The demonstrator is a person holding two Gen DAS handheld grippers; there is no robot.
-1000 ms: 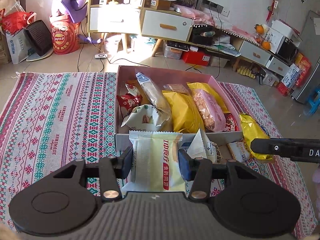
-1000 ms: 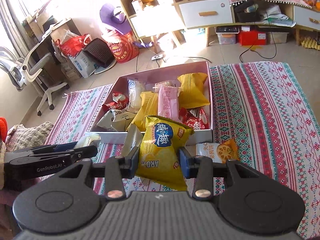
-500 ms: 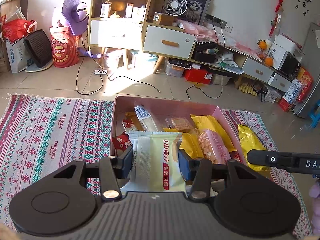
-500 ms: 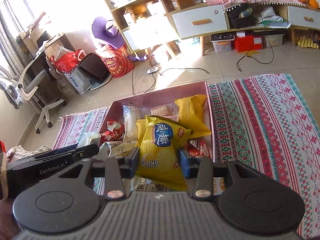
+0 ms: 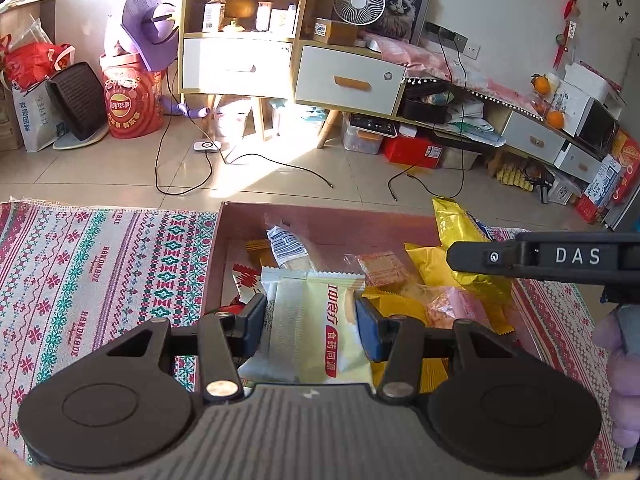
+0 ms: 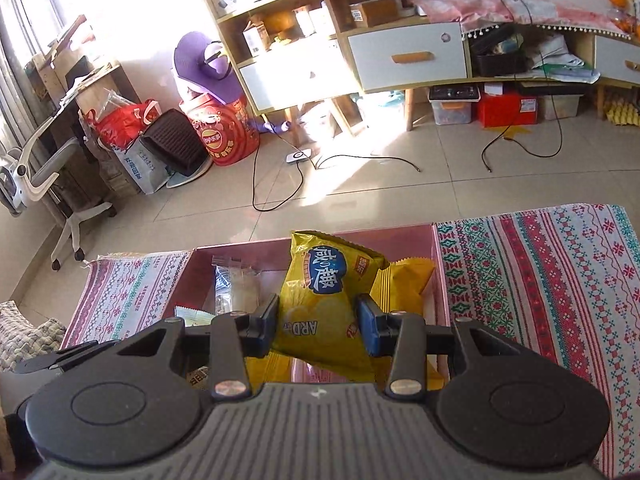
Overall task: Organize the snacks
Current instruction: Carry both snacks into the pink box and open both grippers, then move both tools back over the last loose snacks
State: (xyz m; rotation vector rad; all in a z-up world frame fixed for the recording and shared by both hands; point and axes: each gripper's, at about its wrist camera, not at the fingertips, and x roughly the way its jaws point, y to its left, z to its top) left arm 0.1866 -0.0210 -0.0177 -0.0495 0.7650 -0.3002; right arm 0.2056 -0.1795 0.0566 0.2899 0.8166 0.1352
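Snacks fill the pink box (image 5: 320, 220) on the patterned rug (image 5: 100, 264). Above it, the left gripper (image 5: 310, 322) clamps a pale green packet (image 5: 316, 328); on the right, level, the right gripper (image 6: 318, 322) clamps a yellow chip bag (image 6: 324, 296).

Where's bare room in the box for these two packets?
Left strip of the pink box floor, between its left wall and the blue-striped packet, looks bare. Centre and right are crowded with yellow bags. Outside, the rug left of the box is open. The pale green packet and yellow chip bag are held above.
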